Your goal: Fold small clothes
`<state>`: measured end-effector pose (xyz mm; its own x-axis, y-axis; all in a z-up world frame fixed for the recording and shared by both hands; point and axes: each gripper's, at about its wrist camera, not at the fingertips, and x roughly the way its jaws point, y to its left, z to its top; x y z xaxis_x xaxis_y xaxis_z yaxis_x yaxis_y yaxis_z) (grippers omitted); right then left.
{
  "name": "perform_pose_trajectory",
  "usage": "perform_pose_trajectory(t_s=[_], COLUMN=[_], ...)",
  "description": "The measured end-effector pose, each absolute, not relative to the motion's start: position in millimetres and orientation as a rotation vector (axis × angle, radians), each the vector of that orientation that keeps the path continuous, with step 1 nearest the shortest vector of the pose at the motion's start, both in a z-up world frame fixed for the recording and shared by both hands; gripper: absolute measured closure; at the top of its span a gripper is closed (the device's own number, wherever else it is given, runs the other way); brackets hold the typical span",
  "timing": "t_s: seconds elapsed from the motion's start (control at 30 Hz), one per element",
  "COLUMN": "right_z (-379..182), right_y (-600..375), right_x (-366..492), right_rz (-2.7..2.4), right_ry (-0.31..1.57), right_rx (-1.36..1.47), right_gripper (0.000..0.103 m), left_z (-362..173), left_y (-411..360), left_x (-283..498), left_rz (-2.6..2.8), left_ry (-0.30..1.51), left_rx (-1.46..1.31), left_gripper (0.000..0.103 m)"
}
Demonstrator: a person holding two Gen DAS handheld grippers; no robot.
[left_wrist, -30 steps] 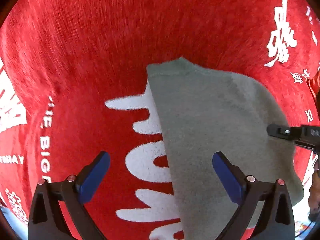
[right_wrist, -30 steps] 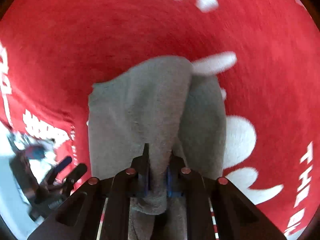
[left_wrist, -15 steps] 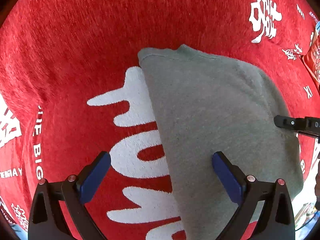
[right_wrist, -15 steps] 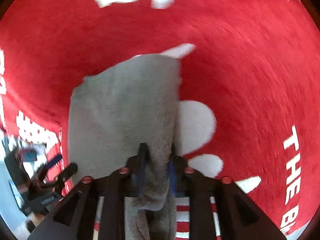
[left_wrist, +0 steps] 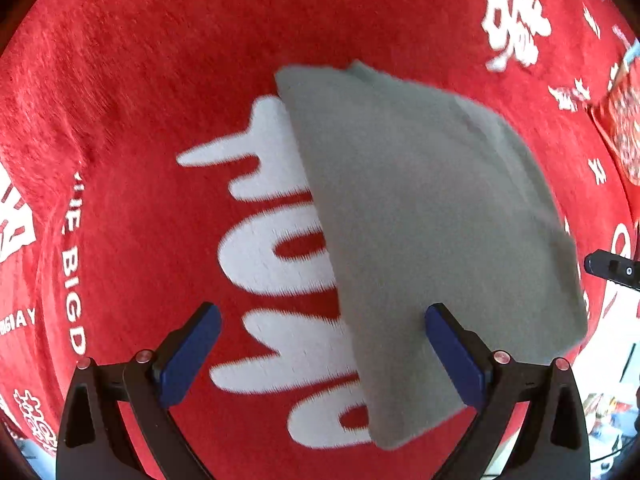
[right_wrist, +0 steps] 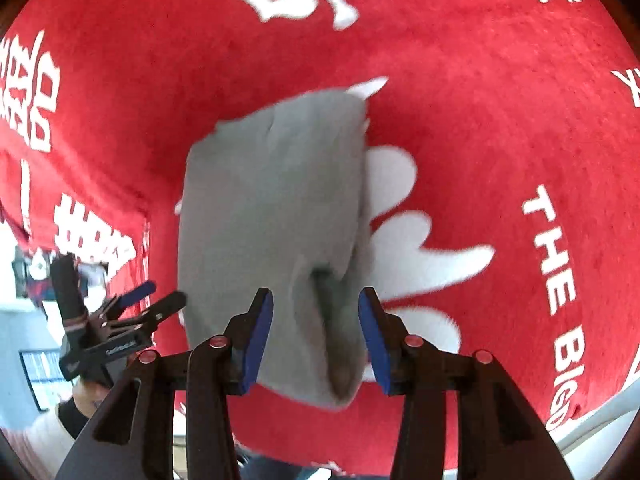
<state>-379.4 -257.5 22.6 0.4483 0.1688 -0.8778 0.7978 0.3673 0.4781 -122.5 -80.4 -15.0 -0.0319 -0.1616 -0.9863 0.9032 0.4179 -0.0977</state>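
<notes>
The left gripper has a black frame of angled struts with triangular cut-outs, and two fingers faced with dark blue pads. Small round reddish screws sit at the joints. The right gripper is built the same way, with black arms, blue pads and reddish screws. In the right wrist view, the person's left hand shows bare skin, a dark cuff and a pale pink sleeve.
</notes>
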Motion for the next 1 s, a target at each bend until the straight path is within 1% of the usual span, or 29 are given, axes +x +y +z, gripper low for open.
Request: perform_pose_trajectory(t_s=[0.03, 0.07, 0.13, 0.17, 0.2, 0.23, 0.3, 0.43, 0.47, 0.73, 0.8, 0.93, 1.0], right_z=[22, 20, 16, 14, 11, 8, 2, -26, -30, -17, -12, -2, 2], right_y=[-251, -246, -237, -234, -231, -229, -227, -222, -222, -226, -235, -259, -269], right_x=[-376, -375, -372, -371, -372, -372, -374, -378, -379, -391, -406, -431, -435], right_rz=[-0.513, -0.514, -0.525, -0.533, -0.544, -0.549, -0.552, -0.57, -0.569, -0.621, -0.669, -0.731, -0.746], right_ry=[1.082, 1.104, 1.151, 1.171, 1.193, 1.204, 1.227, 1.331, 1.33, 1.387, 1.372, 1.26, 1.229], right_rx=[1.14, 1.128, 1.091, 1.076, 1.063, 1.06, 1.047, 0.974, 0.975, 0.928, 0.976, 1.125, 1.143], right_gripper=[0.054, 0.056, 0.067, 0.079, 0.087, 0.088, 0.089, 0.089, 0.089, 0.089, 0.089, 0.088, 0.088], left_z=[-19, -26, -37, -42, -45, -47, -48, -48, -48, -36, -30, -22, -19], left_y=[-78, -74, -68, -65, -62, -59, -55, -53, -52, -52, -53, -53, -54], left_x=[-127, -132, -138, -141, -142, -142, -140, -139, -139, -129, -128, -122, -118], left_rz=[-0.996, -0.998, -0.988, -0.985, -0.985, -0.984, -0.982, -0.987, -0.988, -0.968, -0.962, -0.946, -0.941], left_ry=[1.33, 1.344, 1.34, 1.347, 1.363, 1.376, 1.389, 1.396, 1.397, 1.397, 1.389, 1.378, 1.374], left_rx=[0.757, 0.773, 0.805, 0.818, 0.814, 0.803, 0.784, 0.784, 0.785, 0.774, 0.767, 0.758, 0.755], left_gripper=[0.001, 0.001, 0.001, 0.001, 0.001, 0.001, 0.001, 0.001, 0.001, 0.001, 0.001, 0.001, 0.001])
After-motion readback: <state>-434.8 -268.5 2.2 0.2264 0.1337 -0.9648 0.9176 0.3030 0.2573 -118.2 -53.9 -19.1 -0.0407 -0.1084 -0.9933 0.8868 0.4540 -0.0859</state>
